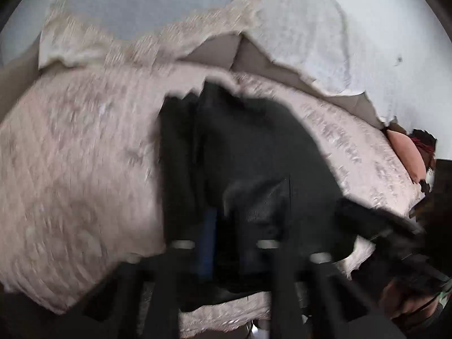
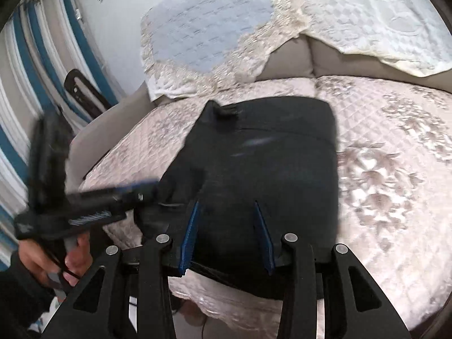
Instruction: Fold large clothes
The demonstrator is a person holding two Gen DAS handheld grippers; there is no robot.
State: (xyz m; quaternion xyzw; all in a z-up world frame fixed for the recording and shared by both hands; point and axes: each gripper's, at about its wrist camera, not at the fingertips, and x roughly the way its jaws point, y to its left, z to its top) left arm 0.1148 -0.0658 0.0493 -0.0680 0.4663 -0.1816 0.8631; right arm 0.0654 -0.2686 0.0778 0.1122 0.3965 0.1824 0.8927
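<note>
While the black garment (image 2: 262, 163) lies folded into a dark slab on the quilted pink sofa cover (image 2: 395, 169), both tools stand over its near end. In the right wrist view the right gripper (image 2: 228, 226) hangs above the garment's near half, its blue-padded fingers (image 2: 190, 234) spread apart with only the flat cloth showing between them; the pads do not visibly press on anything. The garment runs away from this gripper toward the sofa back, its far edge lying just short of the seam where the seat meets the backrest.

From the same view the left gripper (image 2: 147, 190) reaches in from the left, held in a hand (image 2: 56, 257), and its tip meets the garment's near left corner, where the cloth bunches up. In the left wrist view, which is blurred, the left gripper (image 1: 226, 214) has its fingers drawn close together over the dark cloth (image 1: 243, 147), a raised fold sitting right at the tips; the jaws are pressed together, though the blur hides whether cloth is caught in them.

A lace-edged white cover (image 2: 367, 19) drapes the backrest behind, well clear of the garment.
</note>
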